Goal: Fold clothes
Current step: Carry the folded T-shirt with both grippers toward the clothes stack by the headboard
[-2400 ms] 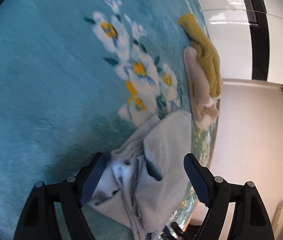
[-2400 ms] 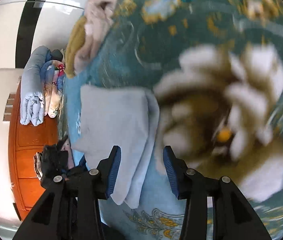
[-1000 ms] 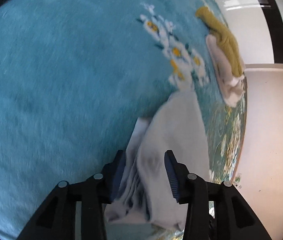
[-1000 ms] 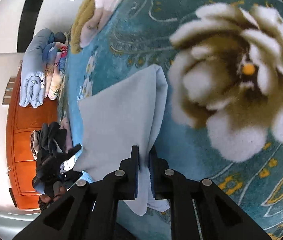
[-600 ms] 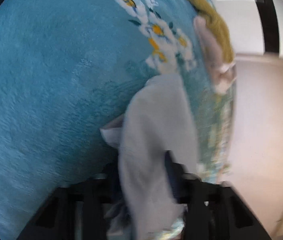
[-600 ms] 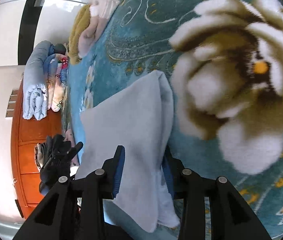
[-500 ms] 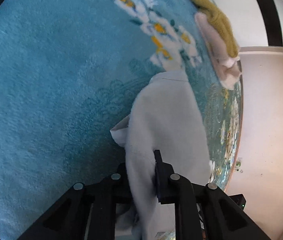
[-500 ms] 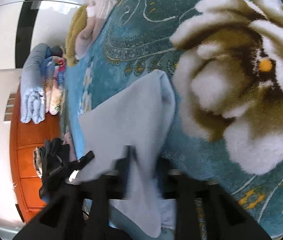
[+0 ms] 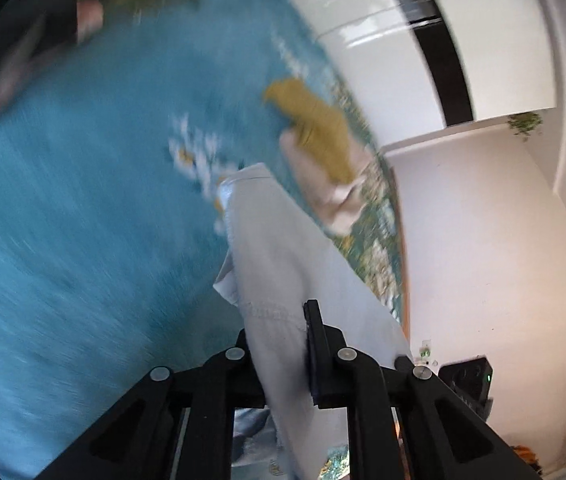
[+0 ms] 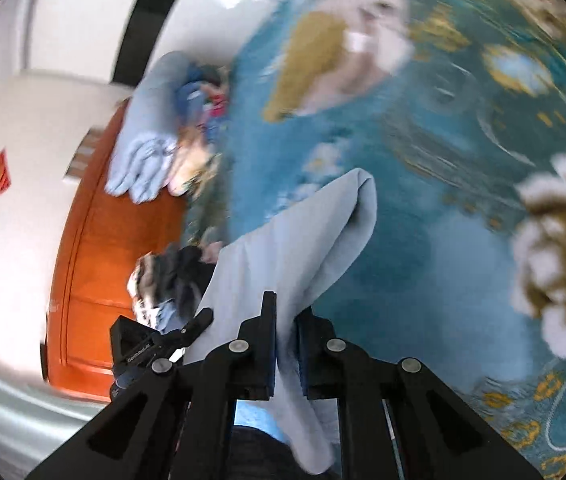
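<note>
A folded pale grey garment [image 9: 279,264] hangs lifted above the teal floral carpet [image 9: 83,208]. My left gripper [image 9: 279,332] is shut on one end of it. In the right wrist view my right gripper [image 10: 285,332] is shut on the other end of the same garment [image 10: 295,248], which droops forward from the jaws. Both views are blurred by motion.
A mustard and pink pile of folded clothes [image 9: 323,152] lies near the carpet's edge, also in the right wrist view [image 10: 339,56]. A stack of light blue and patterned clothes [image 10: 159,132] sits by an orange wooden cabinet [image 10: 95,240]. A gloved hand [image 10: 175,276] holds the other gripper.
Both grippers closed on the grey garment and lifted it off the carpet; it now hangs between them, and the views have swung upward.
</note>
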`<state>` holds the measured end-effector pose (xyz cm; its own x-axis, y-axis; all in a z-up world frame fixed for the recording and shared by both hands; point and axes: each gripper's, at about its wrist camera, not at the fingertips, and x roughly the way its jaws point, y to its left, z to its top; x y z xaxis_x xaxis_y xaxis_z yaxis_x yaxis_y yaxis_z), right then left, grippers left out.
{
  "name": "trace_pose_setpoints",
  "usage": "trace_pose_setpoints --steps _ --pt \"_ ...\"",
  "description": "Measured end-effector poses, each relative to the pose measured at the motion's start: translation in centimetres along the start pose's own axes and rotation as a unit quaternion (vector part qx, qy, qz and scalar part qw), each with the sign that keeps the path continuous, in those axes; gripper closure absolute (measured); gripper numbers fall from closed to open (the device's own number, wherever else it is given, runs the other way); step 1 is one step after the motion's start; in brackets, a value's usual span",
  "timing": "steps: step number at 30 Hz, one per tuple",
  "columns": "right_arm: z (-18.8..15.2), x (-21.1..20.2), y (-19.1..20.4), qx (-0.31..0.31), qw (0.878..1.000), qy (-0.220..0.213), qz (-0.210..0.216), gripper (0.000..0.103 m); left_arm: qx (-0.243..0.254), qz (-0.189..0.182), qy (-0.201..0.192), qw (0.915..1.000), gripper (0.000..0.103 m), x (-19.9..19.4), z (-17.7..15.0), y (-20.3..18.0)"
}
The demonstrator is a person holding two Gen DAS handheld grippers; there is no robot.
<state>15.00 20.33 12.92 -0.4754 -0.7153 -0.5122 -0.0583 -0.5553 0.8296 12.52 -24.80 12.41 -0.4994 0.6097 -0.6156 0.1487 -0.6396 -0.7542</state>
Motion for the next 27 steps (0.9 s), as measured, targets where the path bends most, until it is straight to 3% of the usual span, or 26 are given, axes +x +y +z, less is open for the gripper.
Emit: trace_pose_setpoints --steps 3,6,15,18,22,27 --pt "0.5 2.0 5.3 -0.043 0.999 0.011 0.030 0.094 0.014 -0.014 -0.029 0.9994 0.089 -3.7 1.1 -0.7" --pt "0.5 4.8 10.6 -0.078 0.994 0.027 0.070 0.094 0.033 0.009 -0.071 0.9969 0.089 -9.6 3.6 -1.1" --pt "-1.0 15.6 27.8 -0.181 0.971 0.094 0.121 0.094 0.045 0.079 -0.178 0.9798 0.089 -25.7 10.8 2.4" --pt "-1.9 19.6 33.2 -0.214 0.962 0.110 0.125 0.094 0.043 0.112 -0.194 0.9737 0.089 -28.5 13.3 4.0" --pt "-3.2 24.9 38.5 -0.235 0.956 0.123 0.124 0.094 0.026 0.127 -0.207 0.9696 0.089 -31.1 16.6 7.7" --pt "-3.3 30.7 40.3 -0.241 0.956 0.122 0.118 0.094 0.000 0.122 -0.208 0.9704 0.089 -30.7 21.8 11.9"
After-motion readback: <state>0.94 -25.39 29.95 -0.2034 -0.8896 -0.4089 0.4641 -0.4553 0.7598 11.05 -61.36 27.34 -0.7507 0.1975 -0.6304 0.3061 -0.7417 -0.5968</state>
